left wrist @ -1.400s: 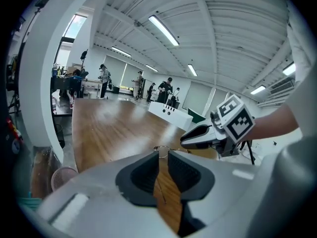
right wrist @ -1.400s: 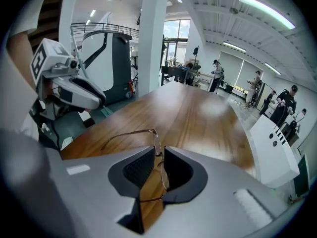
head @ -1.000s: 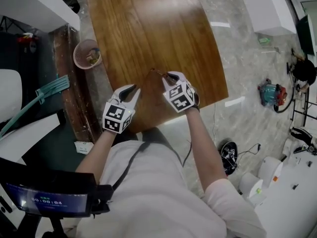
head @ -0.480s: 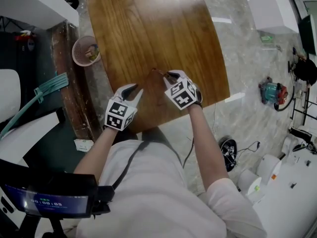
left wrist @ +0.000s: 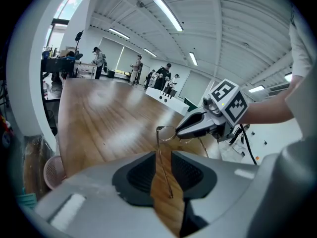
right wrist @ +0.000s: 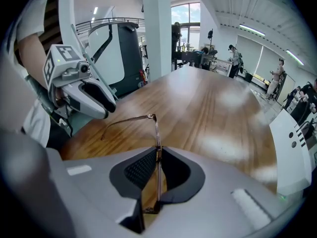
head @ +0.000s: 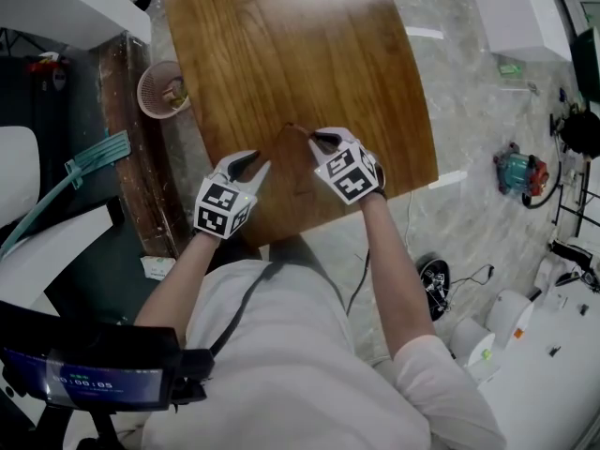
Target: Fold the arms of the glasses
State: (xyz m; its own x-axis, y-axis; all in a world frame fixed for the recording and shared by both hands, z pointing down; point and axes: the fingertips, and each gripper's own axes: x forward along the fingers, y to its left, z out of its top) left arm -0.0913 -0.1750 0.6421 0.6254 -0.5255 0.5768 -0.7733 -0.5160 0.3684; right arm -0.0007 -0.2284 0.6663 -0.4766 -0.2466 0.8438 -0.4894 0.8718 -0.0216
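The thin metal-framed glasses (head: pixel 296 133) lie on the wooden table (head: pixel 281 45) near its front edge. My right gripper (head: pixel 320 140) comes at them from the right. Its jaws are closing, and the front frame (right wrist: pixel 155 128) stands edge-on between the pads (right wrist: pixel 146 168), which press on it. My left gripper (head: pixel 251 164) is at the left, pointing at the glasses. Its jaws are opening, and one open arm (left wrist: pixel 163 167) of the glasses runs through the gap untouched. The right gripper (left wrist: pixel 184 130) holds the lens end in the left gripper view.
A pink basket (head: pixel 161 90) stands on the floor left of the table. The table's curved front edge (head: pixel 328 218) is just below both grippers. A white counter (head: pixel 520 12) stands at the far right. Several people stand far beyond the table (left wrist: pixel 148 76).
The left gripper has dropped slightly toward the table beside the glasses' arm. The right gripper stays on the front frame, turned a little.
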